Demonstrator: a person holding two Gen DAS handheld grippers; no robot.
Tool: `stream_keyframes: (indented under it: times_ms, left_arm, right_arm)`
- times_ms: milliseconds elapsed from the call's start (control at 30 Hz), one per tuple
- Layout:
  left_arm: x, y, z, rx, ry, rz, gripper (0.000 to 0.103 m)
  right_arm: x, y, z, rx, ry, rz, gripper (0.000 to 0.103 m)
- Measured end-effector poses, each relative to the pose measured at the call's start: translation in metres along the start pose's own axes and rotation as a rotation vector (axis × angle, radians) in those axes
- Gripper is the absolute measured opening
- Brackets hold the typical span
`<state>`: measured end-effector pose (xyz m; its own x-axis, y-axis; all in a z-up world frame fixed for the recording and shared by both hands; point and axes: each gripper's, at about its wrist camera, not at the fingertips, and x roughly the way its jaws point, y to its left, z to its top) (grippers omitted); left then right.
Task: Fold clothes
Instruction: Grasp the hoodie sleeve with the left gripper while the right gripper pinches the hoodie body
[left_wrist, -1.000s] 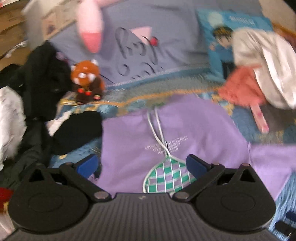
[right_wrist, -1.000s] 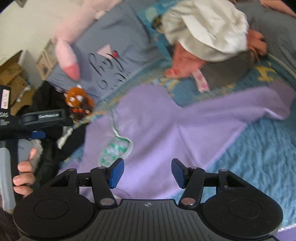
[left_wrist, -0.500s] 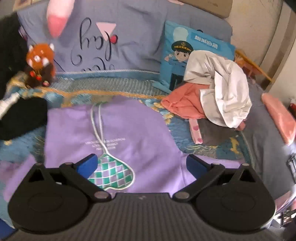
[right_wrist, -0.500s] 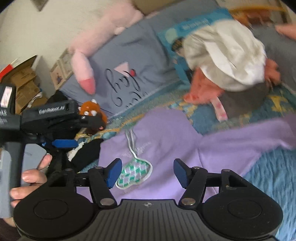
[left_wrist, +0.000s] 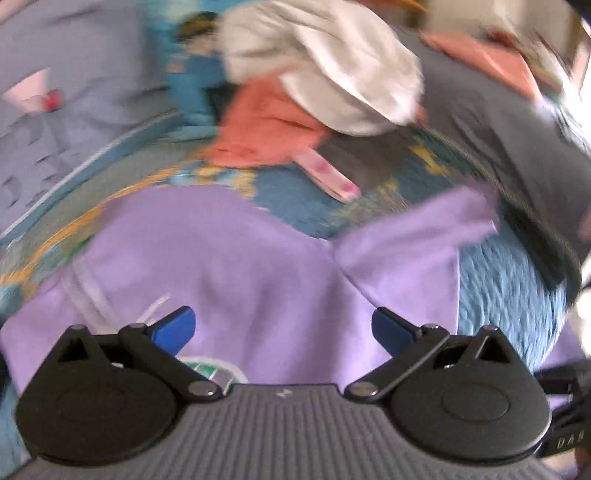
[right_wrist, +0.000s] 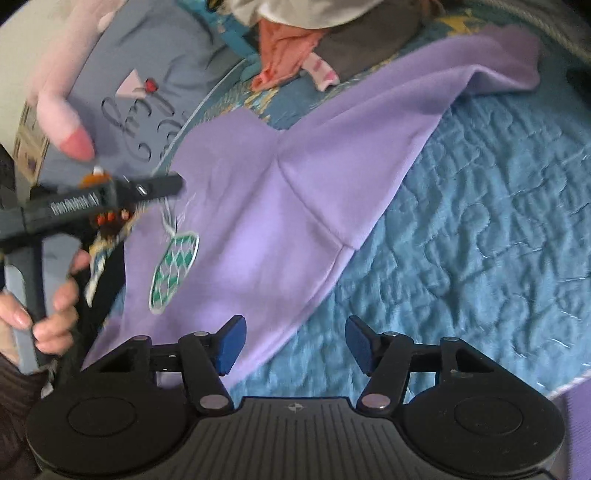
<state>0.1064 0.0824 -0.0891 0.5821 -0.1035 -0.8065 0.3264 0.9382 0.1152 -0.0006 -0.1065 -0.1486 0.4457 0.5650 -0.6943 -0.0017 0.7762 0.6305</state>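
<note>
Blue-padded, the right gripper (right_wrist: 293, 345) is spread wide and empty above the quilt (right_wrist: 480, 236), its left pad over the hoodie's (right_wrist: 258, 206) hem. The left gripper (left_wrist: 282, 328) is also spread, empty, over the hoodie (left_wrist: 236, 266), which lies flat on the quilt (left_wrist: 506, 295), one sleeve (right_wrist: 424, 92) stretched toward a clothes pile (left_wrist: 314, 85).

Blue quilted bedspread (right_wrist: 480, 206) across the near bed; grey-blue pillow (right_wrist: 155, 81) with script lettering at far left; pale wall (right_wrist: 26, 48) beyond.
</note>
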Motion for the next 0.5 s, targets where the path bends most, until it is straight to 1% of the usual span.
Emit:
stream_keyframes:
  times_ms: [67,100,133,200,233,300,333,400,467,500]
  left_arm:
    - [0.017,-0.011,0.010,0.076,0.009,-0.039,0.103]
    - [0.025,-0.017,0.015,0.115,0.014,-0.058,0.103]
    - [0.033,-0.022,0.020,0.153,0.018,-0.077,0.103]
    - [0.050,-0.033,0.030,0.229,0.027,-0.116,0.103]
    - [0.058,-0.039,0.034,0.268,0.032,-0.135,0.103]
    - [0.075,-0.050,0.044,0.344,0.041,-0.174,0.103]
    - [0.083,-0.056,0.050,0.382,0.046,-0.190,0.103]
    - [0.099,-0.069,0.061,0.459,0.059,-0.210,0.103]
    - [0.115,-0.083,0.071,0.541,0.074,-0.231,0.103]
    - [0.123,-0.092,0.074,0.590,0.083,-0.245,0.103]
  right_arm:
    - [0.015,-0.011,0.006,0.068,0.012,0.022,0.054]
    - [0.018,-0.013,0.006,0.088,0.014,0.037,0.047]
    - [0.022,-0.016,0.006,0.108,0.015,0.052,0.043]
    - [0.029,-0.020,0.006,0.148,0.018,0.082,0.042]
    - [0.029,-0.019,0.005,0.150,0.014,0.089,0.038]
    - [0.031,-0.019,0.003,0.147,0.022,0.098,0.033]
    - [0.032,-0.020,0.001,0.148,0.027,0.108,0.033]
    - [0.032,-0.023,0.001,0.146,0.036,0.119,0.031]
    - [0.032,-0.026,0.002,0.144,0.047,0.122,0.025]
    - [0.033,-0.026,0.004,0.142,0.049,0.117,0.024]
